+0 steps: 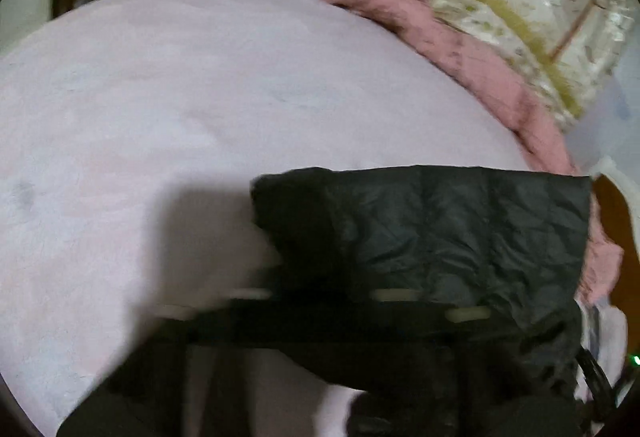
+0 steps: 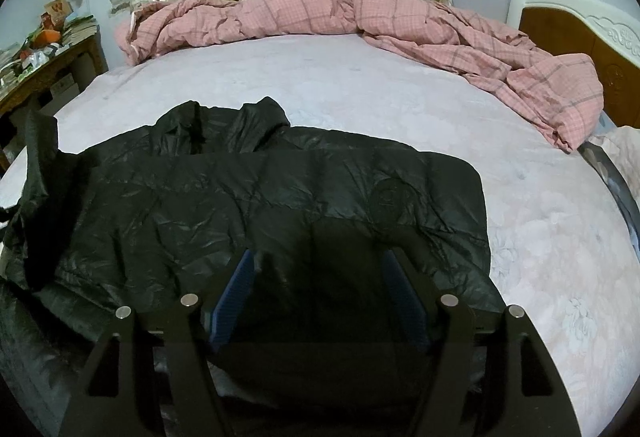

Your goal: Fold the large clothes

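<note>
We have a black quilted jacket (image 2: 256,205) spread on the pale pink sheet of the bed (image 2: 400,93), near the bed's near edge and toward its left side, its hood pointing toward the far edge where a pink checked duvet (image 2: 360,17) is bunched. Our right tool (image 2: 316,297) hovers over the jacket's near part with its blue-padded jaws well apart and nothing pinched between them. Our left tool (image 1: 320,301) is blurred in its own view; its jaws are closed, and a flap of the jacket (image 1: 440,221) hangs right in front of them, seemingly carried, though we cannot confirm from the smear that fabric is truly between the pads. We judge that we are folding one side panel or sleeve across the body. To do it well, we should carry the lifted flap flat and level over the jacket, line its edge up parallel with the jacket's long side, and let the slippery shell settle before releasing. Our free right tool can press the body down so the puffy filling does not drag or slide toward the bed's edge, then smooth trapped air outward.
</note>
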A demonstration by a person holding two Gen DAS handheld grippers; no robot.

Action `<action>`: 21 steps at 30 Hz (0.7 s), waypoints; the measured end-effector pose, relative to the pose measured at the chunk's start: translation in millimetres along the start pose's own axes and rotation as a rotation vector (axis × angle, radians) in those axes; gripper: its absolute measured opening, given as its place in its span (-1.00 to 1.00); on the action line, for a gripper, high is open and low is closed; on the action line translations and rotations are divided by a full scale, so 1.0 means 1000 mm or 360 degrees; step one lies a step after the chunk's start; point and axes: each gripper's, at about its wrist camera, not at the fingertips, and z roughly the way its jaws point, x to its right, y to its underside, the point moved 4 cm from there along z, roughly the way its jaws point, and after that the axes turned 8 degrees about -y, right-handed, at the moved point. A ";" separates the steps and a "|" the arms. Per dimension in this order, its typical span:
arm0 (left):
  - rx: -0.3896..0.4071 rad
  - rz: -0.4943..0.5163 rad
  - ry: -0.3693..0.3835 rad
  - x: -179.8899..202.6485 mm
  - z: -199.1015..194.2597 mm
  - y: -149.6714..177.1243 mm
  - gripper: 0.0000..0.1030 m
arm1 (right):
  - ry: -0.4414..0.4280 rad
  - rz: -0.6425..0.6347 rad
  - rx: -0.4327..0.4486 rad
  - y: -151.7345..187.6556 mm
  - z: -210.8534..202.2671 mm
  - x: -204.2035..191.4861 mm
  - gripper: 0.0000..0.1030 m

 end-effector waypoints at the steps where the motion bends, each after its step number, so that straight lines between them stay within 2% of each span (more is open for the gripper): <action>1: 0.0039 0.0026 0.0052 0.006 -0.005 0.002 -0.91 | 0.0001 0.0001 0.0001 0.000 0.000 0.000 0.36; 4: 0.0275 0.0205 0.0138 0.032 -0.039 0.002 -0.93 | 0.0002 0.0003 0.0003 0.000 0.000 0.000 0.36; 8: 0.0454 0.0426 0.0524 0.077 -0.086 0.020 -0.93 | 0.0007 0.0004 0.0019 -0.002 -0.002 0.000 0.36; 10: 0.0463 0.0547 0.0669 0.103 -0.101 0.036 -0.93 | 0.0010 0.0001 0.0041 -0.003 -0.004 -0.001 0.36; 12: 0.0399 0.0657 0.0843 0.127 -0.106 0.054 -0.93 | 0.0003 -0.0013 0.0094 -0.005 -0.010 -0.002 0.36; 13: 0.0356 0.0690 0.0889 0.134 -0.107 0.062 -0.93 | -0.0010 -0.0029 0.0136 -0.006 -0.015 -0.004 0.36; 16: 0.0225 0.0739 0.0942 0.157 -0.092 0.076 -0.93 | -0.0101 -0.0127 0.0258 -0.008 -0.032 -0.020 0.36; 18: 0.0172 0.0787 0.0869 0.165 -0.081 0.084 -0.93 | -0.0210 -0.0206 0.0303 -0.007 -0.041 -0.035 0.36; 21: 0.0145 0.0971 0.0770 0.188 -0.069 0.099 -0.93 | -0.0438 -0.0270 0.0326 -0.001 -0.050 -0.061 0.36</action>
